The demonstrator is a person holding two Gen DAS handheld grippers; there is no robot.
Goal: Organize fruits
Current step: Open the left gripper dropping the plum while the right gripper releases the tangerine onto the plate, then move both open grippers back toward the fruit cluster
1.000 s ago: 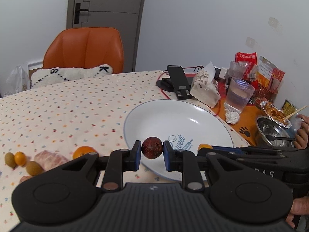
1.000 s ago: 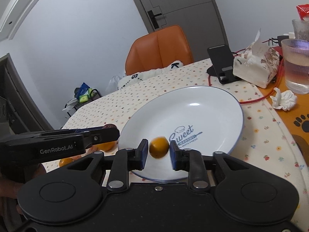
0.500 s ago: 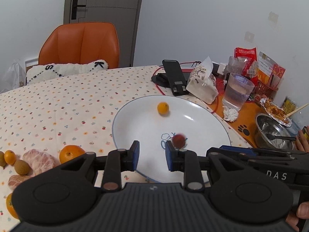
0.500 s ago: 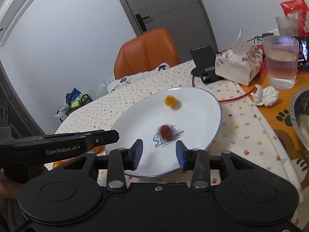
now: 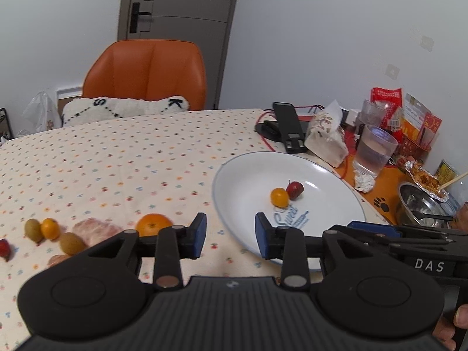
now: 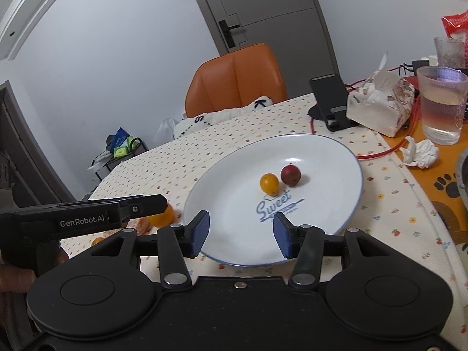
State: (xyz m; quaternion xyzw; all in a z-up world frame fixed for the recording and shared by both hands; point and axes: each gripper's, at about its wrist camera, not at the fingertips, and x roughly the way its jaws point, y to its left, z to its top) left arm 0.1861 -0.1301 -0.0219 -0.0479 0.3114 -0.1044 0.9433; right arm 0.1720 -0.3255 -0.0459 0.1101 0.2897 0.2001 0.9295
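A white plate [image 5: 242,181] [image 6: 336,158] holds a small orange fruit [image 5: 279,197] [image 6: 269,183] and a dark red fruit [image 5: 294,189] [image 6: 290,175], side by side and touching. My left gripper [image 5: 230,235] is open and empty, hovering over the tablecloth at the plate's near left rim. My right gripper [image 6: 241,235] is open and empty above the plate's near edge. On the cloth to the left lie a tangerine [image 5: 154,224] [image 6: 161,216], a peeled pinkish fruit [image 5: 93,227], two green-brown fruits [image 5: 32,229], a small orange one [image 5: 50,228] and a red one [image 5: 4,248].
Behind the plate stand a black phone stand [image 5: 288,130], a tissue pack [image 5: 326,137] and a glass of water [image 5: 374,153]. A crumpled tissue [image 5: 364,180], a steel bowl [image 5: 421,207] and snack bags [image 5: 409,117] crowd the right side. An orange chair [image 5: 146,73] stands beyond the table.
Both grippers opened and let their fruits drop onto the plate. The two fruits rolled and came to rest together near the plate's middle. Both grippers drew back and swung left.
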